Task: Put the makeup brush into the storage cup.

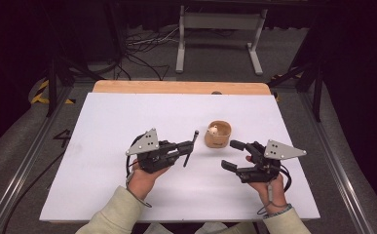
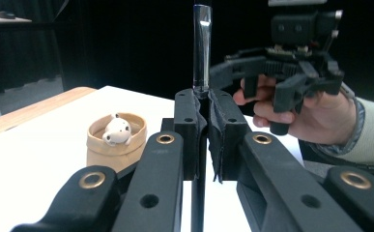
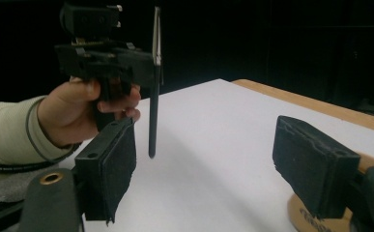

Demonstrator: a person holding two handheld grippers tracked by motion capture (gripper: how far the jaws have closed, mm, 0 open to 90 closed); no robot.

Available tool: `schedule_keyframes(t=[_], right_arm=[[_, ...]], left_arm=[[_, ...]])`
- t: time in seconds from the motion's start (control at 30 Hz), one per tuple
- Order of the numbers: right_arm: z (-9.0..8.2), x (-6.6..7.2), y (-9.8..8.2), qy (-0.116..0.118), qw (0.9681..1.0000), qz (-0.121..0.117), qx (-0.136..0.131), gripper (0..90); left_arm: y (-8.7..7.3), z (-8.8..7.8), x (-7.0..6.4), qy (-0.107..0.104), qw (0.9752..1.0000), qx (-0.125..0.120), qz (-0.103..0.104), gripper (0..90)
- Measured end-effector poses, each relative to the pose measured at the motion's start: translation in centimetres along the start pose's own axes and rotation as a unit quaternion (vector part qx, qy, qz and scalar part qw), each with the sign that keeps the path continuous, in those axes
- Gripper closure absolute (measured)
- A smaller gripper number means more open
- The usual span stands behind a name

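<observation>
Jaws of your left gripper (image 1: 188, 146) are clenched on a thin dark pen (image 1: 191, 147), pinching it partway along its length; in the left gripper view the pen (image 2: 202, 48) stands up from between the pads, its shiny upper part above them and its lower end below. Your left hand (image 1: 144, 176) holds that gripper just above the white bench (image 1: 127, 122), jaws pointing across toward your right side, forearm coming in from the near edge in a pale sleeve.

Your right gripper (image 1: 232, 155) has its jaws spread apart with nothing between them. In its own view the two black pads stand wide, bare bench between, and the pen (image 3: 153, 96) hangs upright farther off in the other gripper. Your right hand (image 1: 269, 187) grips the handle from below, jaws aimed toward the pen.

Just beyond the right jaws sits a small tan cup (image 1: 218, 135) holding a little white figure (image 1: 214, 130), near the pen but apart from it.
</observation>
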State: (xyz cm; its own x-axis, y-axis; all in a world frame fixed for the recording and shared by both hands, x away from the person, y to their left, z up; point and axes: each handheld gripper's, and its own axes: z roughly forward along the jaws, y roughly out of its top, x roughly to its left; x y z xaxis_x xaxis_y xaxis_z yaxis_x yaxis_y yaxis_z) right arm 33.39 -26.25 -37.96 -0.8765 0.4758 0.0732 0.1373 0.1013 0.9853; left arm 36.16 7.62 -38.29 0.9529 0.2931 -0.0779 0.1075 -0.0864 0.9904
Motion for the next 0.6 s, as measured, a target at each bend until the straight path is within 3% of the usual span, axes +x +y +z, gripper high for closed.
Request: schedule_keyframes(t=[0.3,0.6], right_arm=[[2.8,0.1,3.2,0.036,0.9992,-0.019,-0.001,27.8],[4.7,0.1,4.4,0.066,0.9975,-0.025,0.004,26.0]], left_arm=[[-0.2,0.1,-0.1,0.002,1.0,0.005,0.003,83.2],[-0.4,0.3,-0.1,-0.004,0.9999,0.009,0.004,83.1]])
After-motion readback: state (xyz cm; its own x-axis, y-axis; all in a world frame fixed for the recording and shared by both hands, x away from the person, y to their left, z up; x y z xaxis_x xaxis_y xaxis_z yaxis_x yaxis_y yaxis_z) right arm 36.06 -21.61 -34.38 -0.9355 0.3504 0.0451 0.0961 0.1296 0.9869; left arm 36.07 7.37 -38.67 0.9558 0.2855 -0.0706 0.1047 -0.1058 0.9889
